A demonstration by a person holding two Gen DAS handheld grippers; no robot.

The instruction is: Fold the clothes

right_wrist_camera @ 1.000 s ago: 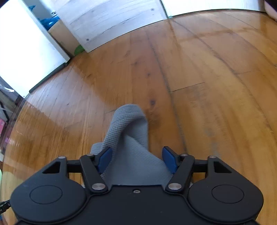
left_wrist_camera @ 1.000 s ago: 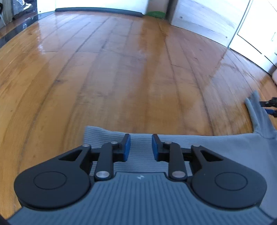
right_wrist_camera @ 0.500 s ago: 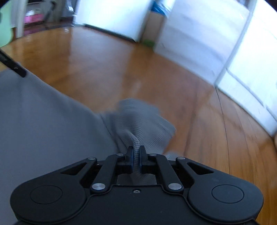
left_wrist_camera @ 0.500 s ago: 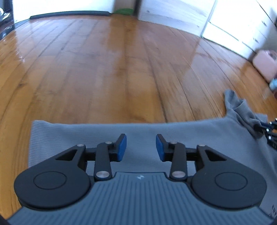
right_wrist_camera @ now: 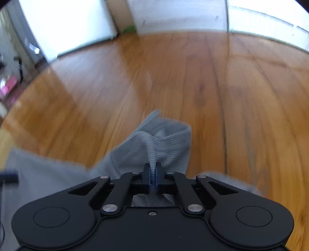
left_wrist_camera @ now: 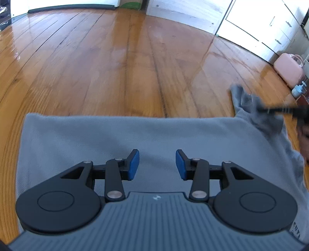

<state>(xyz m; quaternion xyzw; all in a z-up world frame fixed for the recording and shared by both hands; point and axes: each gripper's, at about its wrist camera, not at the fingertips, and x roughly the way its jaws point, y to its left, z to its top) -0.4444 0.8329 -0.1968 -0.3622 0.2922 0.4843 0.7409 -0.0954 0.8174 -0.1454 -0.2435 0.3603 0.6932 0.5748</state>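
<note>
- Grey garment (left_wrist_camera: 119, 139) lies spread flat on the wooden floor (left_wrist_camera: 115, 67), so folding looks unfinished.
- Right gripper (right_wrist_camera: 153, 174) pinches its ribbed cuff (right_wrist_camera: 164, 141) (sleeve raised).
- Left gripper (left_wrist_camera: 156, 166) hovers above, jaws spread.

Glossy wooden plank floor (left_wrist_camera: 119, 63), white cabinet doors (left_wrist_camera: 256, 25), pink case (left_wrist_camera: 288, 70), bright daylight

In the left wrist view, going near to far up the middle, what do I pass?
Left gripper, open, then the grey garment spread flat, then its far edge, then the bare wooden floor, then the white wall panel at the back.
</note>
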